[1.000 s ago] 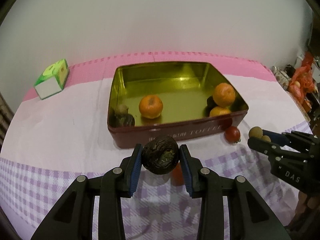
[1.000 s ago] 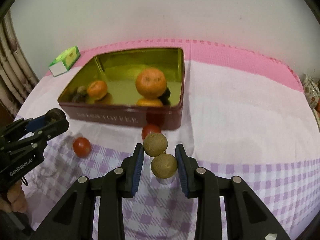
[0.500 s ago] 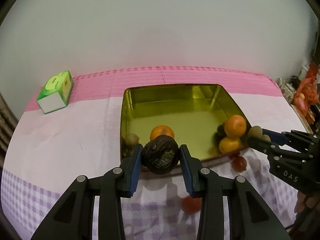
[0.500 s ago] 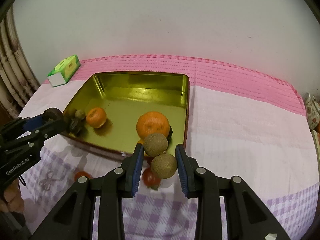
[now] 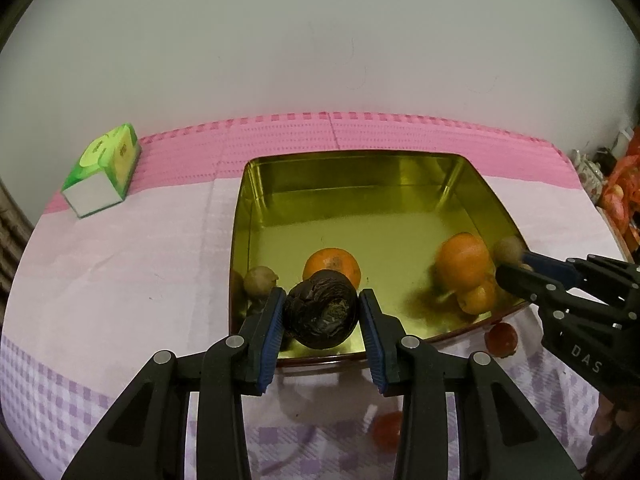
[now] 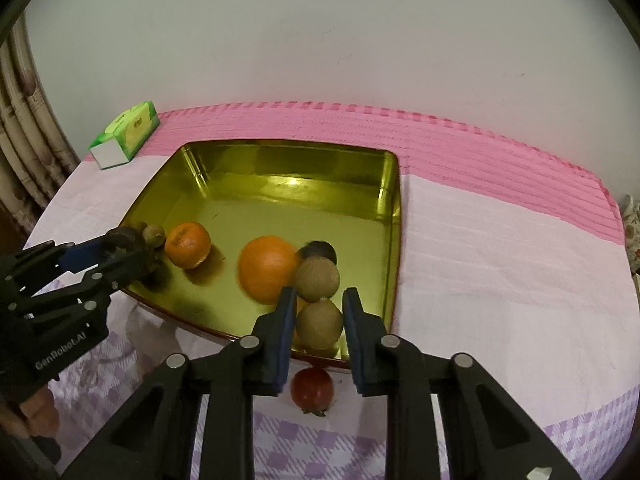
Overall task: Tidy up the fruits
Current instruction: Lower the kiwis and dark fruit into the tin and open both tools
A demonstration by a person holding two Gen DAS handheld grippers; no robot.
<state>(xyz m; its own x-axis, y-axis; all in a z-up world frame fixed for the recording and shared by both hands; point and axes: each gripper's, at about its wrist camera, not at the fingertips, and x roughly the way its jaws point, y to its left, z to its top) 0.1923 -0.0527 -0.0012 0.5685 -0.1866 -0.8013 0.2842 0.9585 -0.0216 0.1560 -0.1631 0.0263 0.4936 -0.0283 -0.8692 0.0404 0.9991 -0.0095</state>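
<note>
My left gripper (image 5: 322, 312) is shut on a dark wrinkled fruit (image 5: 321, 314), held above the near edge of the gold tin (image 5: 352, 168). My right gripper (image 6: 319, 318) is shut on two joined brown round fruits (image 6: 319, 324), held over the tin's near right corner (image 6: 394, 216). In the tin lie a small orange (image 6: 188, 245), a larger orange (image 6: 267, 269), a dark fruit (image 6: 320, 249) and a small brown fruit (image 5: 260, 279). The right gripper also shows at the right of the left wrist view (image 5: 508, 258). The left gripper shows at the left of the right wrist view (image 6: 132, 246).
Red tomatoes lie on the checked cloth in front of the tin (image 6: 312, 390) (image 5: 386, 430) (image 5: 501, 338). A green tissue box (image 5: 102, 176) stands at the far left. A wall rises behind the table. Cluttered items sit past the table's right edge (image 5: 618, 196).
Both grippers have risen and moved forward with their fruits, from in front of the tin to over its near edge.
</note>
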